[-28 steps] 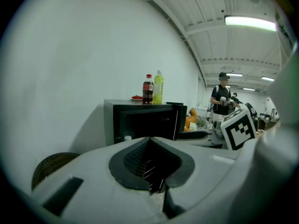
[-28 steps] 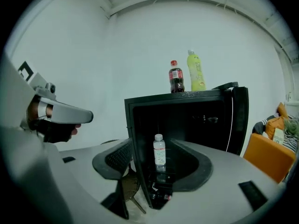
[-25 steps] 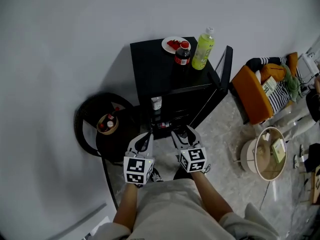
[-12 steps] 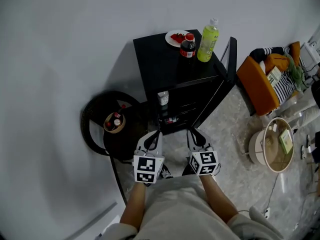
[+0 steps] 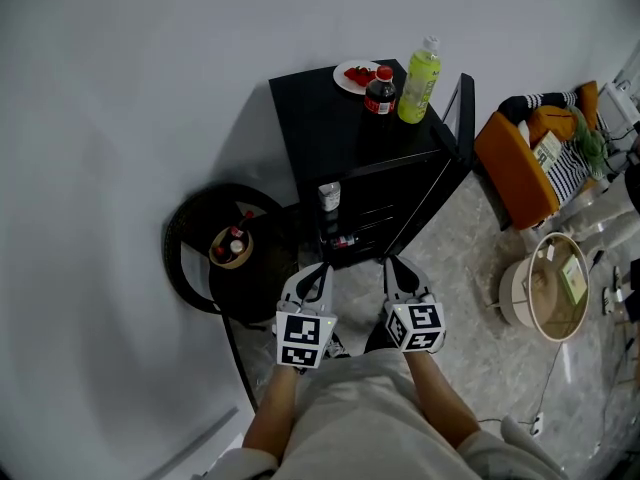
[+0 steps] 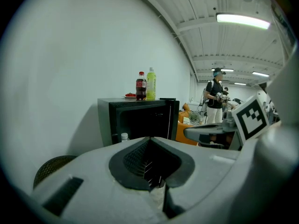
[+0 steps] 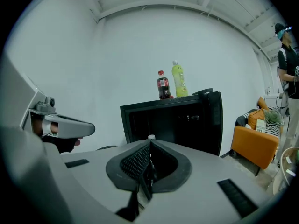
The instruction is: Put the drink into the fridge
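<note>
Cola bottle (image 5: 379,91) and green bottle (image 5: 419,66) atop black fridge (image 5: 320,133), door (image 5: 455,118) open right; left gripper (image 5: 319,269) and right gripper (image 5: 391,264) near, jaws closed empty, right's just shut.

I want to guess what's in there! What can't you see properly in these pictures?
- Inside the open black mini fridge: too dark in all views to tell more than a small white-capped bottle.
- That bottle, right gripper view: the shut right gripper hides all but its cap.
- Red food on the round white plate: too small in head view, edge-on in left gripper view.
</note>
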A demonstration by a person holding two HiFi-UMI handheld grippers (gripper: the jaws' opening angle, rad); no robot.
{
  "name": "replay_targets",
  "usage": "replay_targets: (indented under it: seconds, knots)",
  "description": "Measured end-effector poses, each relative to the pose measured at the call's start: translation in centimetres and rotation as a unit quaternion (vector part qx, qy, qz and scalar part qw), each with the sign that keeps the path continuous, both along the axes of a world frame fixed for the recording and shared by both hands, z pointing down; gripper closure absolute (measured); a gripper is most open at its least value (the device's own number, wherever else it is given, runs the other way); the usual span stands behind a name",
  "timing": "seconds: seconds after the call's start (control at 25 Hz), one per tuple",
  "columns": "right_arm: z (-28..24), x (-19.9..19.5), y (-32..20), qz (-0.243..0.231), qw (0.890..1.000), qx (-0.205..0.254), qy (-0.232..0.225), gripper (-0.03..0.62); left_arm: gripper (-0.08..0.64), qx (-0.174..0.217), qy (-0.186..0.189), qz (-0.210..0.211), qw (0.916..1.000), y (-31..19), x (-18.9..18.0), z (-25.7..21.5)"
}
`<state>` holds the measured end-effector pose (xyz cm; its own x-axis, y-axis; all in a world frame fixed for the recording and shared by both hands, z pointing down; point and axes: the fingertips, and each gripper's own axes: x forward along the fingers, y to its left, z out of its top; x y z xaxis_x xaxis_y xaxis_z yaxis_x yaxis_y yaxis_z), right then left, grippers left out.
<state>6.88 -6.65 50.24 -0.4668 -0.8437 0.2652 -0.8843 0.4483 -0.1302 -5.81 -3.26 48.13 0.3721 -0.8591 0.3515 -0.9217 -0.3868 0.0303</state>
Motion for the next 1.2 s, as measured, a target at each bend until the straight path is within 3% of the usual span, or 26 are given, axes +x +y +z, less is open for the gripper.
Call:
replay_targets:
  seconds: [0.2, 0.44, 0.76, 0.96, 1.2]
  knots:
    - [-1.2, -0.4, -0.5, 0.001, 1.000, 0.004, -0.003, 0.584, 0.552, -0.011, 0.008, 0.013, 0.9998, -0.5, 0.0, -0.5]
    - [-4.0, -0.7, -3.3, -0.009, 1.000, -0.003, -0.001, 0.584, 0.552, 0.021, 0.017, 0.012, 0.9996, -3.4, 0.3, -3.2]
    - [-11.1, -0.6, -11.5, 0.000, 0.998, 0.062, 0.007, 0.583, 0.552, 0.082, 0.013, 0.021, 0.9963, -10.2, 2.0, -9.6]
    - [-14.8, -1.6, -17.0, -0.022, 0.996, 0.082, -0.004, 0.581, 0.551, 0.102, 0.001, 0.029, 0.9943, -14.6, 2.3, -12.9]
    - [-16.1, -3.6, -21.9, -0.069, 0.995, 0.067, -0.009, 0.463, 0.551, 0.072, -0.013, 0.033, 0.9967, -19.9, 1.6, -14.0]
